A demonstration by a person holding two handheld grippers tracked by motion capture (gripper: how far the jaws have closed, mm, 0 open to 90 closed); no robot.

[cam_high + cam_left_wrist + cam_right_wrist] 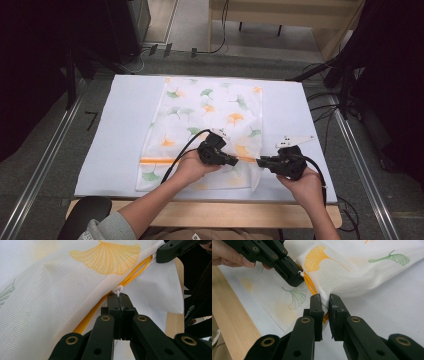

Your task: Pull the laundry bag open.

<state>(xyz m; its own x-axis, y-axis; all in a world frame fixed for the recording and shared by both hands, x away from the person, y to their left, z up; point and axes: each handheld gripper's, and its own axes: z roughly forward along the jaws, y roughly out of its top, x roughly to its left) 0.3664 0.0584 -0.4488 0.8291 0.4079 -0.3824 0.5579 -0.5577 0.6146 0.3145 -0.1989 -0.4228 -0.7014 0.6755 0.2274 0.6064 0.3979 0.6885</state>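
Our left gripper point(119, 298) had its jaws pressed together on the small white zipper pull point(118, 290) of the mesh bag point(210, 115), right at the orange zipper point(130, 275). Our right gripper point(325, 302) held its jaws narrow, clamped on the bag's edge where the zipper ended, the fabric bunched between them. Both grips sat close together near the bag's right front corner. The bag, printed with green and orange leaves, lay spread over the white tabletop point(125, 125).
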